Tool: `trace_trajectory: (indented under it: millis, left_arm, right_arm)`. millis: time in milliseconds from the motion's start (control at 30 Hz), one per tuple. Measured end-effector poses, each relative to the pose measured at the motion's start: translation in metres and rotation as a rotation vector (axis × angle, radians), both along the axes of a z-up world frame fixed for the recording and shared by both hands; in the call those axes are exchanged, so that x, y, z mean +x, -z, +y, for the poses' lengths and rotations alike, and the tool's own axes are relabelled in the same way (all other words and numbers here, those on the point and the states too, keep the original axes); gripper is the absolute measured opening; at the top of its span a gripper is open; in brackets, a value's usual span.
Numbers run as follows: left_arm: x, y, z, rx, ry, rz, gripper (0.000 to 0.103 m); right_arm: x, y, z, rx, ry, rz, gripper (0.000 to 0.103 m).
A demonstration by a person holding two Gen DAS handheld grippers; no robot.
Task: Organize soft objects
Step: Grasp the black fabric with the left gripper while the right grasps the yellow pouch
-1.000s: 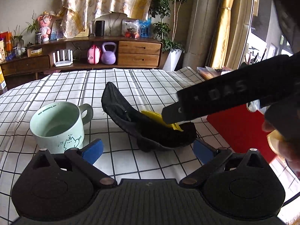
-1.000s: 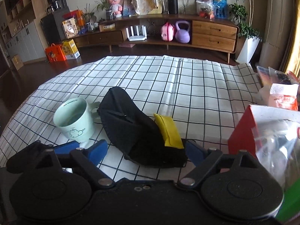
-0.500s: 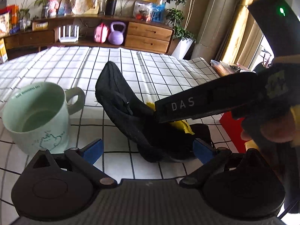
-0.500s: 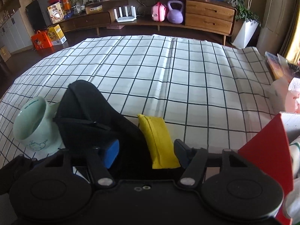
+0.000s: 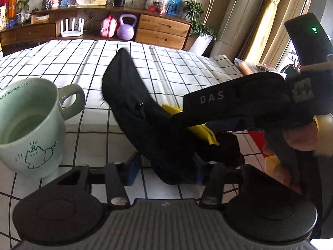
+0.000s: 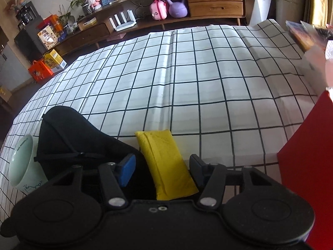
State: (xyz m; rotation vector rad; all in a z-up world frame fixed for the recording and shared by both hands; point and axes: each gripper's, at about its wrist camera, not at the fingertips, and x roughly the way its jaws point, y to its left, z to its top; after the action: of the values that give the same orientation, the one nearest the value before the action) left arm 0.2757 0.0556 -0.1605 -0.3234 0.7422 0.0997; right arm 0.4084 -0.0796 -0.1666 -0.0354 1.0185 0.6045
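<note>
Right wrist: 1 yellow pouch (image 6: pixel 166 162), soft, flat, folded, at 6 o'clock on checked tabletop (image 6: pixel 197 95).
Right hand-held gripper (image 6: pixel 163 167) closing round it; left hand-held gripper (image 5: pixel 165 163) closing round 1 black pouch (image 5: pixel 145 125). 1 mug (image 5: pixel 31 125) at 9.

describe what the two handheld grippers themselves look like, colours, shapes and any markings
Both are matte black, with two round discs and angled linkage arms carrying silver pivot pins. The left gripper and right gripper have blue pads on their jaws. Seen from the left wrist, the right gripper's body bears white "DAS" lettering, a square tag and a green light.
</note>
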Motion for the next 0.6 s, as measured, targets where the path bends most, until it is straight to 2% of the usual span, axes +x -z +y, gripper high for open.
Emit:
trace_trajectory:
  millis: [100,200,367,600]
  left_arm:
    - [0.0,0.002,0.001,-0.013,0.01,0.001,0.038]
    - [0.0,0.003,-0.001,-0.001,0.011,0.0,0.034]
    - [0.0,0.004,0.001,-0.004,-0.003,0.002,0.027]
    - [-0.014,-0.001,0.003,0.036,-0.011,-0.003,0.011]
  right_arm:
    - [0.0,0.002,0.0,0.005,0.004,-0.002,0.051]
    - [-0.003,0.001,-0.001,-0.003,0.01,-0.021,0.043]
    - [-0.008,0.001,-0.003,-0.001,0.015,-0.042,0.04]
    - [-0.031,-0.011,-0.01,-0.001,0.047,-0.112,0.039]
